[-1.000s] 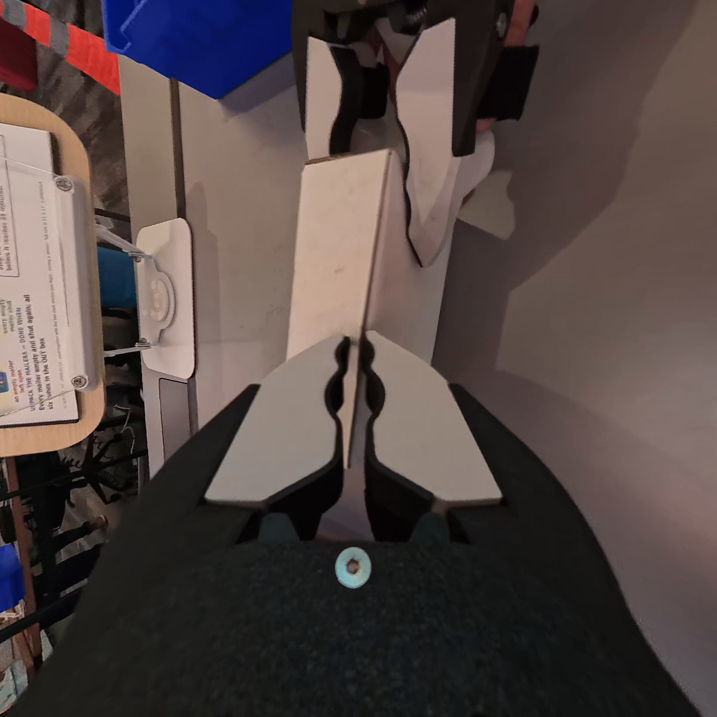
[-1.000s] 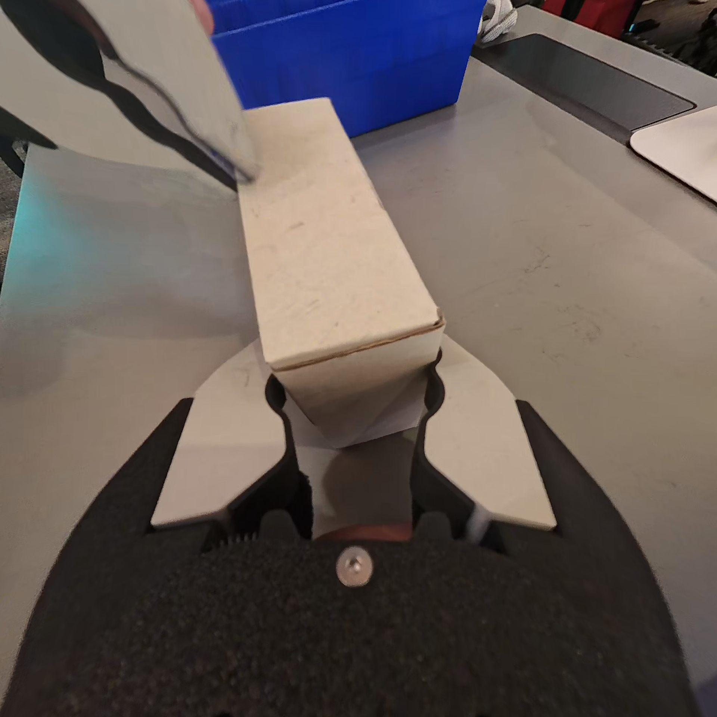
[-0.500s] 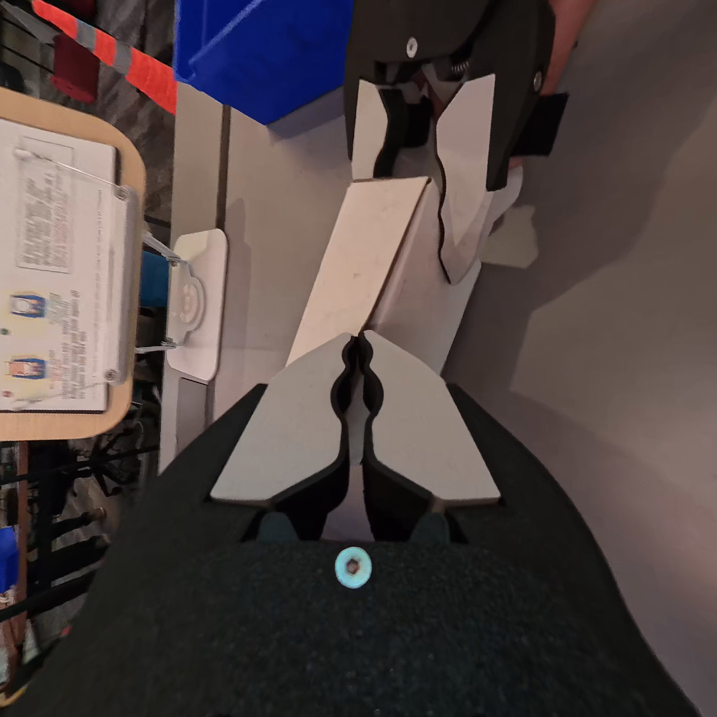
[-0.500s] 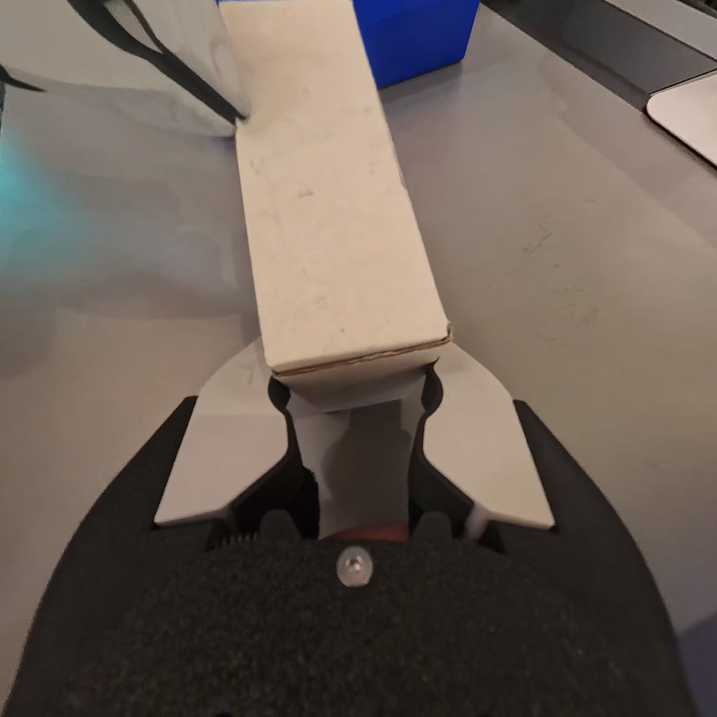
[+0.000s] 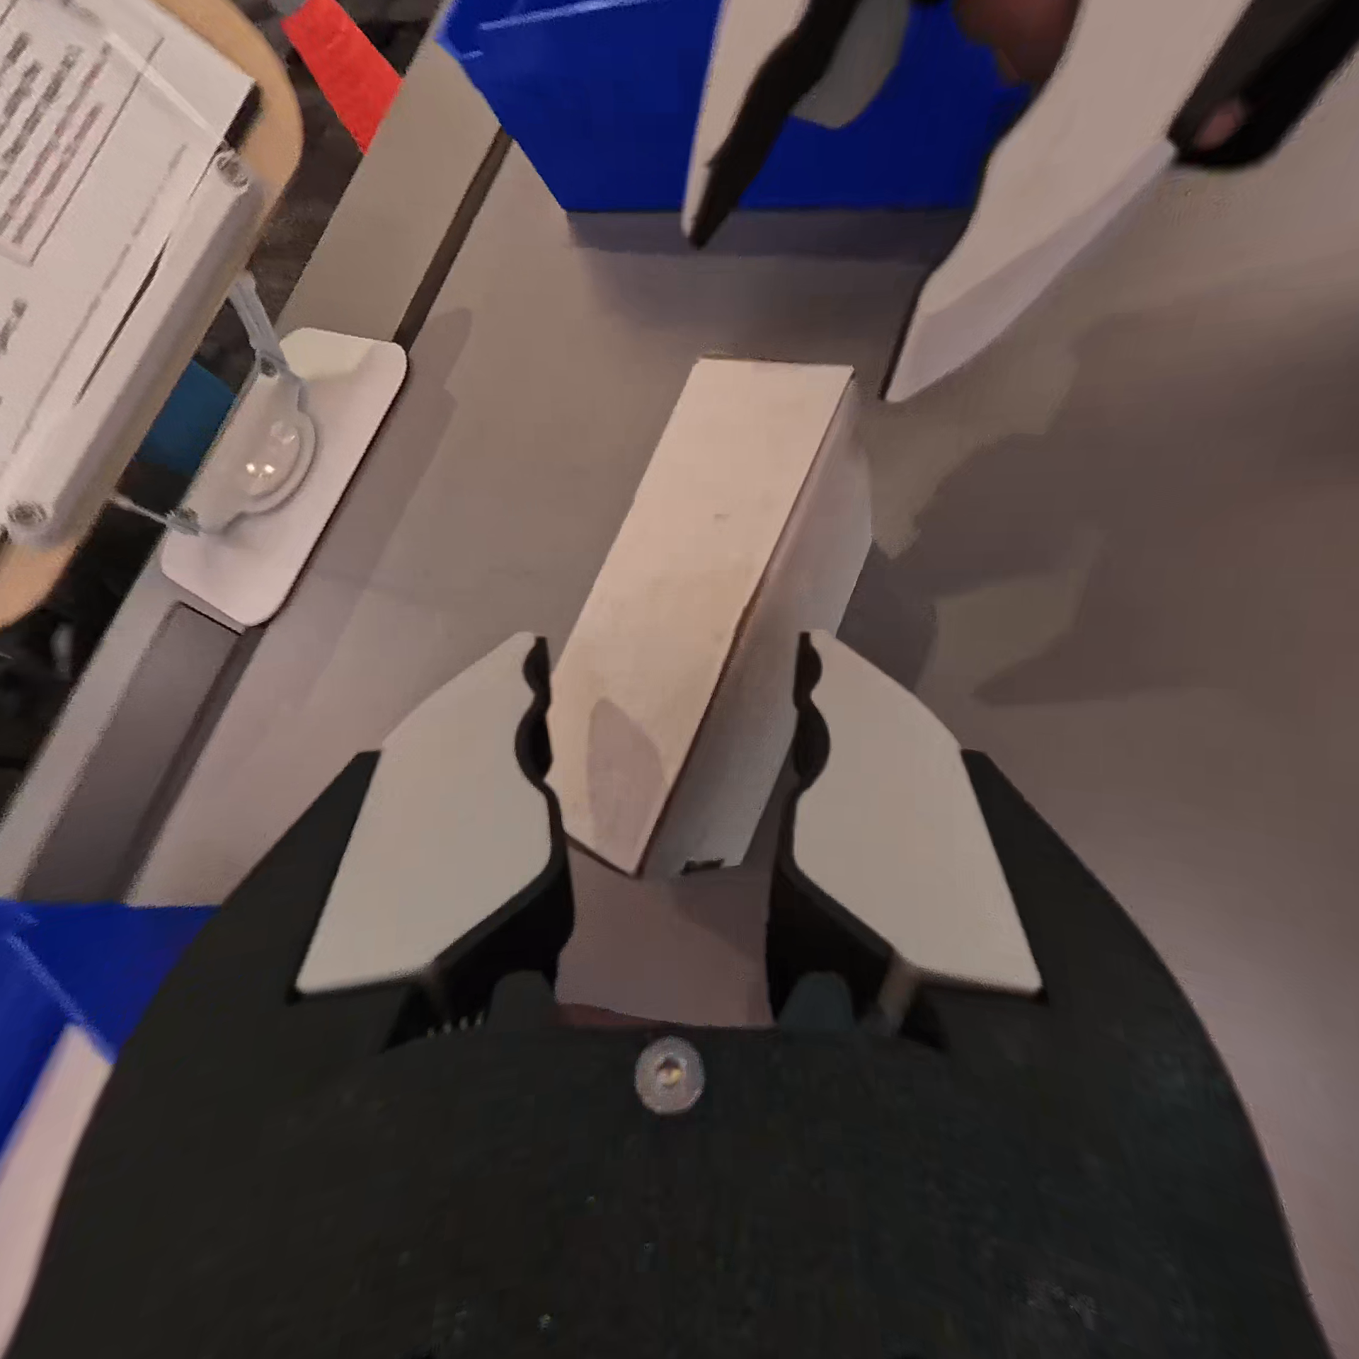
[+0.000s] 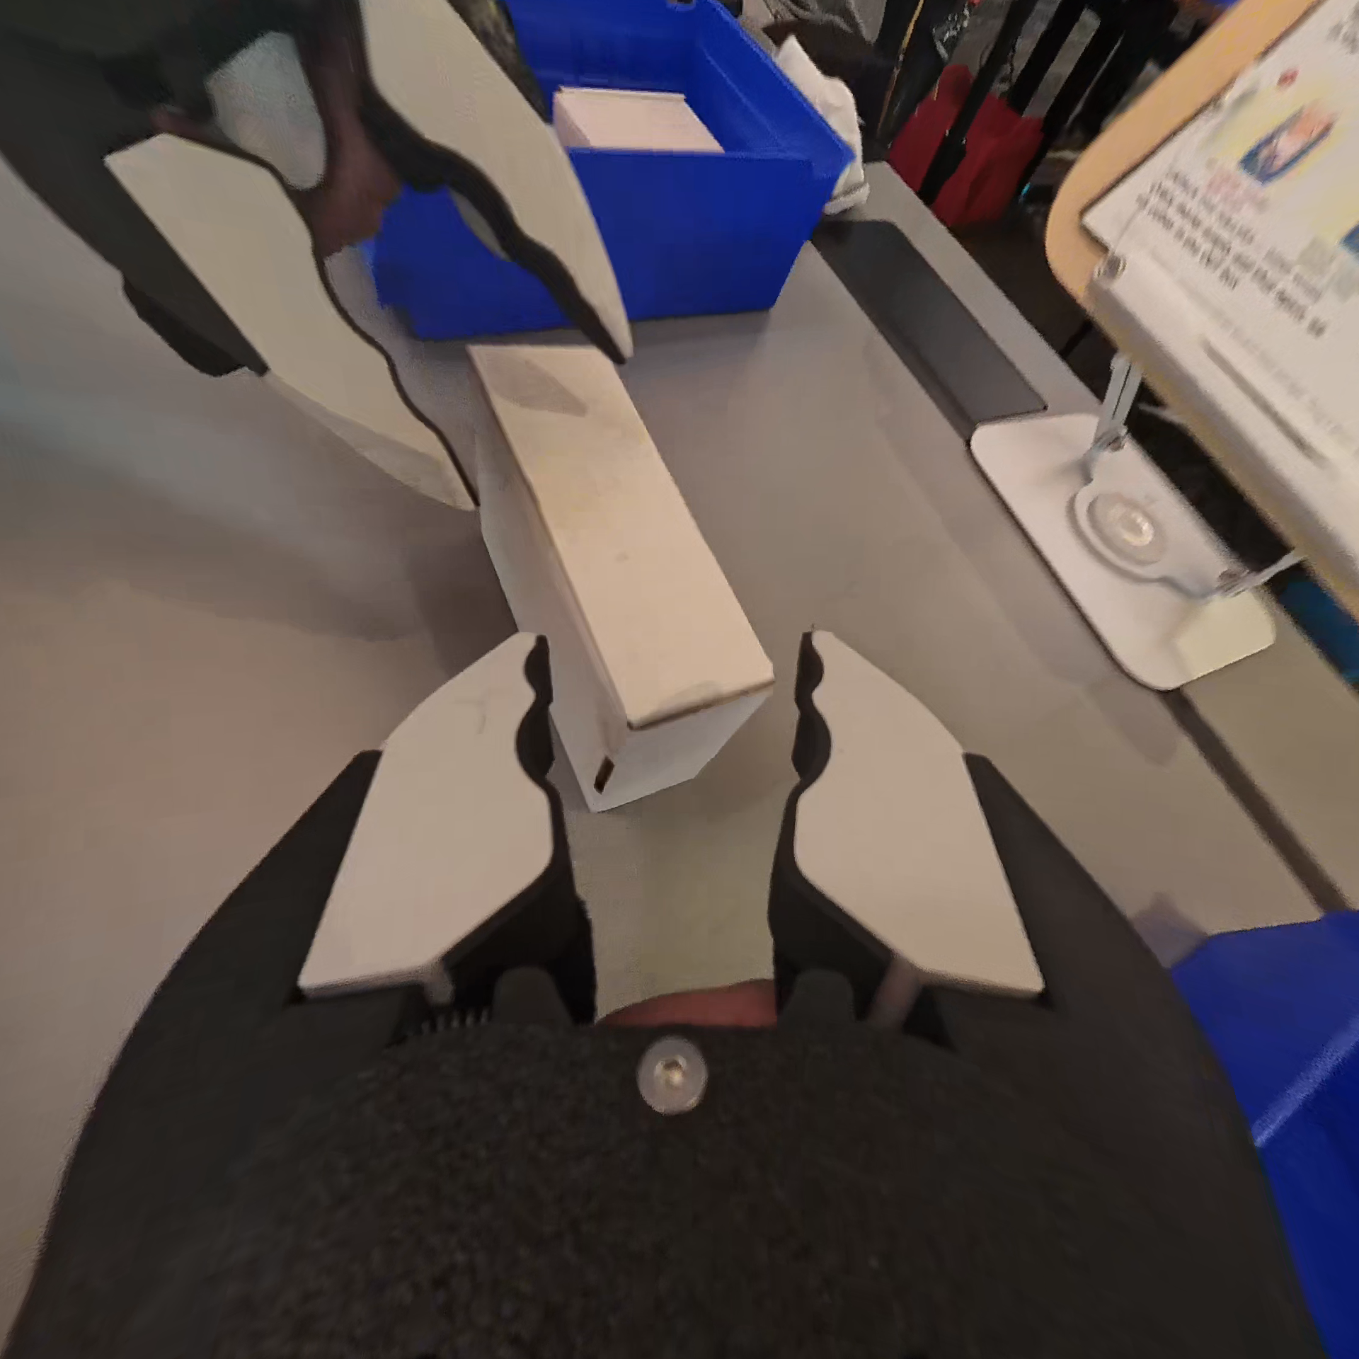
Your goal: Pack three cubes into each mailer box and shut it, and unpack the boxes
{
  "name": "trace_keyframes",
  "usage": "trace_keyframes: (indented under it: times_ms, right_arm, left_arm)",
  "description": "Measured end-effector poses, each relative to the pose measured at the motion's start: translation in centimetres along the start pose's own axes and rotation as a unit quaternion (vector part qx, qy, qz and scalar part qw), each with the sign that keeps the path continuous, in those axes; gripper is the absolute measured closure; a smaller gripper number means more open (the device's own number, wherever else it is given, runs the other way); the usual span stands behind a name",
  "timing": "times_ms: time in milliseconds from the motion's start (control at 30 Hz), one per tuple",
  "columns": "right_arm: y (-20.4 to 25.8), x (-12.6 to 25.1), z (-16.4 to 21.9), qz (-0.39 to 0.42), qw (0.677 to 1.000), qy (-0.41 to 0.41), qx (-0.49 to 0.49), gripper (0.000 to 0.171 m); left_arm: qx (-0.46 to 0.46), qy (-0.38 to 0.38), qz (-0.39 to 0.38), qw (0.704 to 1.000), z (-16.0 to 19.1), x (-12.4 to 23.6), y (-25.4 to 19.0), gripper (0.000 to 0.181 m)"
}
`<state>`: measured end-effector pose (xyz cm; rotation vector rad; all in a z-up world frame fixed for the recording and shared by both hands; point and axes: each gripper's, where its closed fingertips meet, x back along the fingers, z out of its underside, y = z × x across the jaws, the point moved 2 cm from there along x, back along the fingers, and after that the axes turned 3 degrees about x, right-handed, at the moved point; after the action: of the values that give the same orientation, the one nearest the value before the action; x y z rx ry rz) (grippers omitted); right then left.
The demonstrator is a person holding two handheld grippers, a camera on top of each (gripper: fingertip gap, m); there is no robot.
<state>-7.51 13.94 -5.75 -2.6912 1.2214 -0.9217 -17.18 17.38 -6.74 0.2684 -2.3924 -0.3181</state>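
A long white mailer box [image 5: 698, 618], closed, lies flat on the grey bench [image 5: 1147, 662]. The left claw [image 5: 673, 647] is spread wide around one end of it and the right claw [image 6: 673, 643] wide around the other end, neither gripping anything. A blue bin [image 6: 691, 220] stands just beyond the box and has another white box [image 6: 636, 121] inside. A second blue bin [image 6: 1294, 1044] sits at the bench's near edge. A white stand [image 6: 1125, 559] holding an instruction sheet [image 6: 1235, 243] stands to the side.

The long white cardboard mailer box [image 6: 625, 559] looks matt and scuffed; the grey tabletop [image 6: 846, 456] smooth, the blue plastic bin [image 6: 698, 243] glossy.
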Motion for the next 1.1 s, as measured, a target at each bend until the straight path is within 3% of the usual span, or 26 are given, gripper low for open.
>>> trace_keyframes:
  times_ms: [67, 200, 367, 533, 1100]
  right_arm:
    - [1.3, -0.1, -1.3, -0.005, 0.999, 0.004, 0.032, 0.113]
    - [3.3, -2.5, -2.3, -0.006, 0.994, 0.036, 0.103, 0.126]
    - [3.3, -4.7, -3.2, -0.032, 0.989, 0.069, 0.129, 0.141]
    - [3.0, -5.2, -2.5, -0.046, 0.979, 0.113, 0.166, 0.147]
    - [2.9, -4.7, -1.8, -0.032, 0.937, 0.190, 0.290, 0.161]
  left_arm:
    - [0.065, -0.021, 0.000, 0.998, 1.1, 0.7, 0.5, 0.101]
    - [0.132, -0.020, 0.005, 0.991, 4.7, 0.3, 1.3, 0.087]
    - [0.171, -0.042, 0.066, 0.982, 6.0, -2.1, 1.4, 0.084]
    - [0.148, -0.067, 0.129, 0.978, 6.0, -4.7, 0.7, 0.102]
    - [0.130, -0.097, 0.141, 0.977, 5.7, -4.9, 0.4, 0.109]
